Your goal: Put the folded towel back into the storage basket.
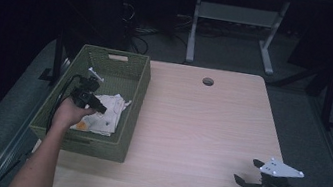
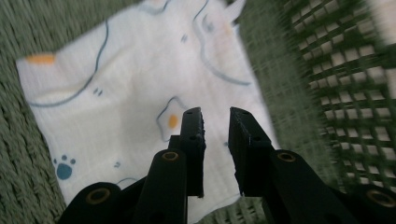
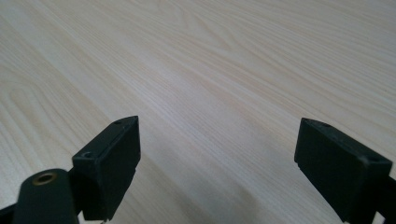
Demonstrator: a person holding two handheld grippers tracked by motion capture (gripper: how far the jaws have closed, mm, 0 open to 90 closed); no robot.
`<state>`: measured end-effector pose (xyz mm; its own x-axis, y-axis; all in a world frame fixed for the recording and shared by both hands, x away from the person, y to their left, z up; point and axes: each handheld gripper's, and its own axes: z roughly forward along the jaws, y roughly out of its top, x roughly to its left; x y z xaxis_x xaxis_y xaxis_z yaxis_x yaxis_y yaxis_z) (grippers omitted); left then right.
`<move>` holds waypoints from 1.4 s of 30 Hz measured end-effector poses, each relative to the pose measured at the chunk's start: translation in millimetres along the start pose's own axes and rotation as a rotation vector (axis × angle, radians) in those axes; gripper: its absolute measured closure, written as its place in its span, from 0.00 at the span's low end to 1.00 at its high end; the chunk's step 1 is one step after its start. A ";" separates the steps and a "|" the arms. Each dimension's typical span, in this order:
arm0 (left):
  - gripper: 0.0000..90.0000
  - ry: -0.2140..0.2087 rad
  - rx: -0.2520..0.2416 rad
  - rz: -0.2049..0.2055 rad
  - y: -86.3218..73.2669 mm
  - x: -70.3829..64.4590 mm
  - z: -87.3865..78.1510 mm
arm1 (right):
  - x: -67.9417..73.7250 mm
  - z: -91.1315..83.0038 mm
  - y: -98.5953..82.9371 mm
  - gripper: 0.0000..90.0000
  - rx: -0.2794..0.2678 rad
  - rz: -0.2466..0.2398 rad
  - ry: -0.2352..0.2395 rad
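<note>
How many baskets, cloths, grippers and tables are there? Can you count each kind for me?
Green basket: 1
White printed cloth: 1
Grippers: 2, the left gripper over the cloth in the basket, the right gripper above the table
Wooden table: 1
Total: 5

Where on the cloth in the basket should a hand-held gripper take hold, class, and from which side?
Probably from above, pinching the cloth at a raised fold. It lies flat on the basket floor, whose tall walls block any sideways approach.
</note>
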<state>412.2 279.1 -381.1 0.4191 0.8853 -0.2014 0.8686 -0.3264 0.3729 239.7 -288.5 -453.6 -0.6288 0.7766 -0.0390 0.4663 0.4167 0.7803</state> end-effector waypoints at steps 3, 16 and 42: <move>0.83 -0.018 -0.054 -0.005 -2.2 -0.9 -9.7 | 0.5 0.1 0.3 0.16 -0.001 0.002 -0.003; 0.74 -0.078 -0.204 -0.029 -12.4 -16.1 -32.2 | 0.4 1.9 -1.2 0.16 0.002 0.014 -0.006; 0.52 -0.150 -0.359 0.013 -27.8 -39.9 -57.8 | -0.2 0.1 -1.3 0.16 -0.009 0.011 -0.013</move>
<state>356.0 272.0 -331.1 0.4870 0.8146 -0.3150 0.7262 -0.1773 0.6642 239.3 -289.2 -454.7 -0.6160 0.7868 -0.0386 0.4675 0.4045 0.7860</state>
